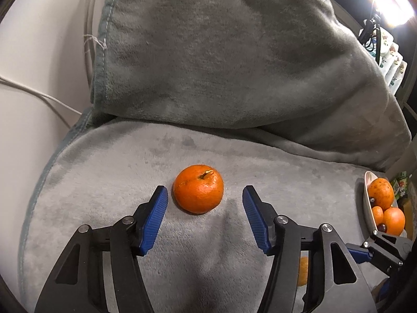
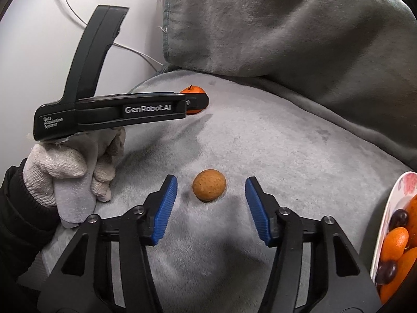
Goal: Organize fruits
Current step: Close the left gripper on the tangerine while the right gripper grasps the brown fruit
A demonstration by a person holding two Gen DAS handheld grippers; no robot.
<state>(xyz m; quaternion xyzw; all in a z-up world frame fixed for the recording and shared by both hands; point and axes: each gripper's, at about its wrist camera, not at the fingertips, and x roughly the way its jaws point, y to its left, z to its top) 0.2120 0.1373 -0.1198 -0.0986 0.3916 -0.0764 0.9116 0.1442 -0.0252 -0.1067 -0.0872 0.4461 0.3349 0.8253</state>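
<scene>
A mandarin (image 1: 198, 192) with a short stem lies on the grey blanket (image 1: 104, 182), between the blue pads of my left gripper (image 1: 205, 191). The pads stand apart from its sides, so the gripper is open. A smaller, dull tan-orange round fruit (image 2: 209, 185) lies between the pads of my right gripper (image 2: 211, 181), with gaps on both sides; that gripper is open too. In the right wrist view the mandarin (image 2: 194, 90) is half hidden behind the left gripper's body (image 2: 117, 109), held by a white-gloved hand (image 2: 70, 167).
A pale bowl (image 2: 391, 208) at the blanket's right edge holds several oranges (image 1: 381, 193) and dark grapes (image 2: 398, 219). A blanket-covered cushion (image 1: 234, 52) rises behind the fruit. White cables (image 1: 39, 96) run along the wall on the left.
</scene>
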